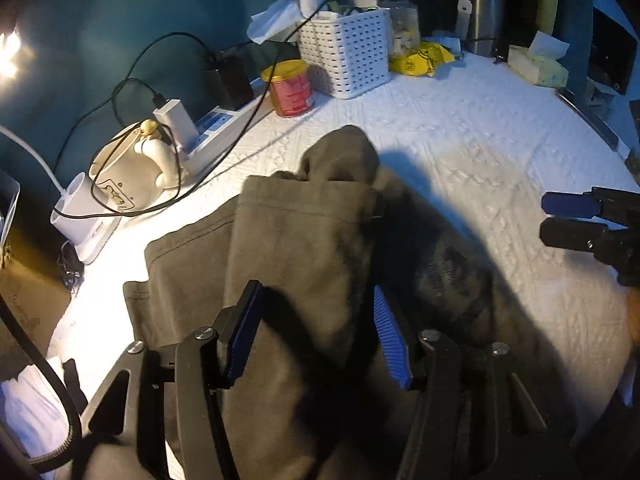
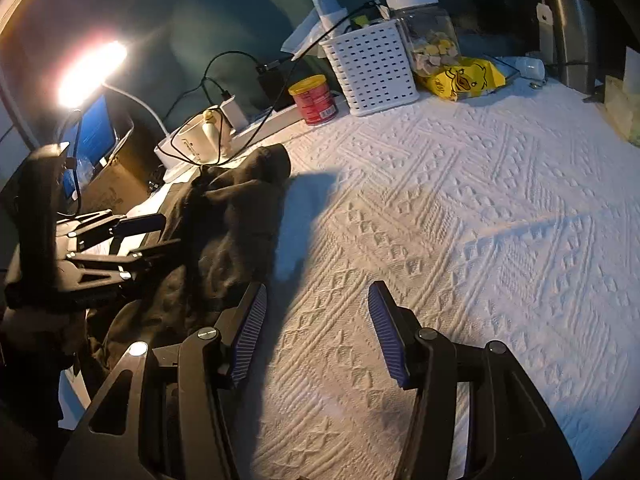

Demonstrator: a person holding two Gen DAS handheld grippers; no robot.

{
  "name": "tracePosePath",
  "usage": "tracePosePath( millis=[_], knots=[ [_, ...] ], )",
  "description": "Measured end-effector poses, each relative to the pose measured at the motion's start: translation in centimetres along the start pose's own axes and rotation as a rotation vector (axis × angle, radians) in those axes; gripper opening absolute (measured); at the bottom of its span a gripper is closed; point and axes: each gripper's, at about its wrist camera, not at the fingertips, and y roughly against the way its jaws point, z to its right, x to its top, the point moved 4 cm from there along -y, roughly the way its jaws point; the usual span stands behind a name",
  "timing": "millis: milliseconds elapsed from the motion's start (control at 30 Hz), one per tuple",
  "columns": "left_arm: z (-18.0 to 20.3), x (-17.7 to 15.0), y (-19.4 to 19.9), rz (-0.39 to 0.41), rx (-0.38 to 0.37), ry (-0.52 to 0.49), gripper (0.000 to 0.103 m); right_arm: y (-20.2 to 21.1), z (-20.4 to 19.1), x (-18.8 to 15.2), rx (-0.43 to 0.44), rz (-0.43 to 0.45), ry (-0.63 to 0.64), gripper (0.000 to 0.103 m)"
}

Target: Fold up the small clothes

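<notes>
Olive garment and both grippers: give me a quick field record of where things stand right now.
garment: olive-brown cloth, bunched and partly doubled over, on the white quilted cover
left gripper: over the garment, cloth lying between its blue pads; contact not clear
right gripper: open, nothing between the pads, over bare cover beside the garment
fold state: not finished, edges uneven
nearby clutter: white basket, red can, cables, all at the far edge, apart from the garment
</notes>
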Motion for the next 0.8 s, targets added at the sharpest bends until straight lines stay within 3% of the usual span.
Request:
tracePosePath(
  millis=[33, 100, 433, 567, 667, 800],
  knots=[
    [-0.6, -0.1, -0.1, -0.002, -0.004, 0.017, 0.031, -0.1, 0.0, 0.0, 0.001, -0.002, -0.004, 0.056],
    [-2.6, -0.6, 0.0, 0.000, 0.016, 0.067, 0.028, -0.4, 0.1, -0.1, 0.005, -0.011, -0.009, 0.056],
    [-12.3, -4.2, -0.8, 0.009, 0.171, 0.283, 0.028, -1.5, -2.8, 0.6, 0.054, -0.041, 0.017, 0.056],
    [-15.1, -5.5, 1.2, 0.068, 0.222, 0.357, 0.028, -1.6, -4.2, 0.9, 0.076, -0.045, 0.006, 0.056],
    [-16.0, -6.0, 2.7, 0.114, 0.195, 0.416, 0.029, -1.8, -4.9, 0.9, 0.059, -0.056, 0.019, 0.056],
    [-14.1, -5.3, 3.2, 0.148, 0.023, 0.388, 0.033, -2.0, -5.8, 1.1, 0.038, -0.068, 0.035, 0.056]
  ],
)
